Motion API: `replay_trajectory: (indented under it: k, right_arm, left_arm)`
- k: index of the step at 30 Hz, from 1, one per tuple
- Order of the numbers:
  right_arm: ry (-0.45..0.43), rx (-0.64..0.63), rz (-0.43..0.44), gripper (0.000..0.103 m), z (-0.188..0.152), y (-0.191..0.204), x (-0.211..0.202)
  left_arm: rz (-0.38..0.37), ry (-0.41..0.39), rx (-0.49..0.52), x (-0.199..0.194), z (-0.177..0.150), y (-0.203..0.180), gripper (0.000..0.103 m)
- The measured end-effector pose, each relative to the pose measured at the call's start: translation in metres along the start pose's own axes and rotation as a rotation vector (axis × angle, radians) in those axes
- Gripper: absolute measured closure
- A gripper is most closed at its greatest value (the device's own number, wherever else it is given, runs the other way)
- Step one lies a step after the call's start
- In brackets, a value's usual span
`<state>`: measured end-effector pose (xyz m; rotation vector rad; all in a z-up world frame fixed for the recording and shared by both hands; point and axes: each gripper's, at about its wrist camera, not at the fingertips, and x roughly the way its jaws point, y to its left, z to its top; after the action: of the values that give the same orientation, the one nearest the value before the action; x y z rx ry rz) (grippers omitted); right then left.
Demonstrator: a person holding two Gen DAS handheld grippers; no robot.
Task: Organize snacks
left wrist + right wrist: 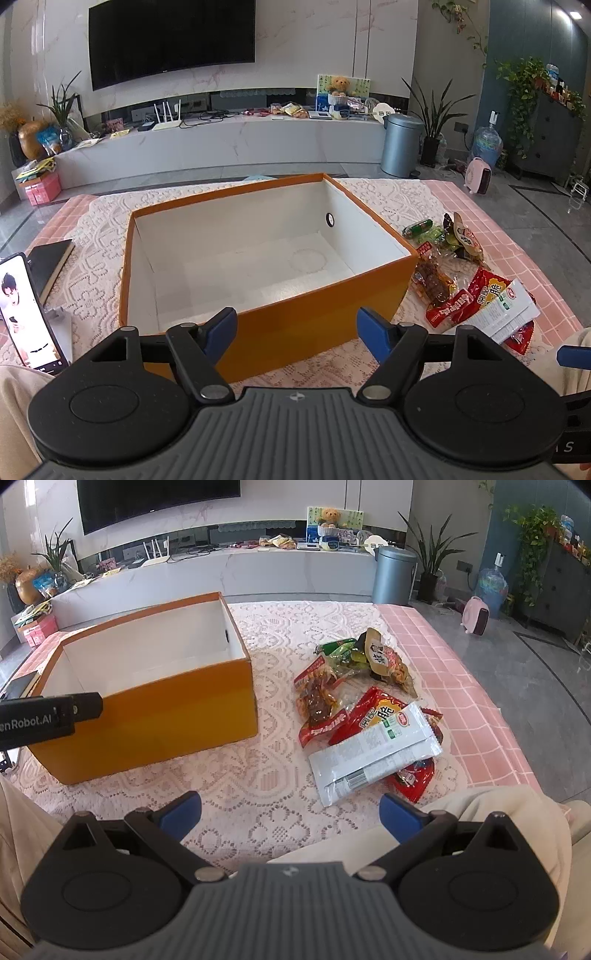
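An orange box [314, 325] [155, 716] with a white, bare inside stands on the lace cloth. A pile of snack packets [476, 291] [369, 709] lies to its right: red bags, a white-backed packet [373, 753] nearest me, green and brown packs further back. My left gripper [297, 326] hovers open in front of the box's near wall, nothing between its blue pads. My right gripper [290, 814] is open above the cloth, just short of the white packet, holding nothing. The left gripper's side [48, 720] shows at the left edge of the right wrist view.
A phone [26, 314] with a lit screen and a black notebook [51, 264] lie left of the box. The pink tiled table edge [480, 709] runs right of the snacks. Cream sleeves [498, 812] frame both views. A TV console, bin and plants stand beyond.
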<state>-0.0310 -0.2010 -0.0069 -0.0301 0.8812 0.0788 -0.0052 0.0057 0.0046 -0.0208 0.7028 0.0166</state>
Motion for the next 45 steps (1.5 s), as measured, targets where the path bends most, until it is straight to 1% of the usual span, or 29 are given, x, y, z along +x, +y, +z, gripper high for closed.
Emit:
replay_trajectory:
  k: [15,24,45]
  right_arm:
    - [-0.004,-0.005,0.003,0.003,0.0001,0.0016,-0.0016]
    - [-0.003,-0.004,0.003,0.003,0.0004,0.0017,-0.0016]
    - [-0.002,-0.002,0.004,0.004,0.0,0.0018,-0.0014]
  left_arm:
    - [0.01,-0.018,0.008,-0.0032,0.0004,0.0002,0.016]
    - [0.001,-0.012,0.009,-0.0027,0.0002,-0.0003,0.016]
    - [0.006,-0.009,0.011,-0.0015,-0.001,0.0006,0.016]
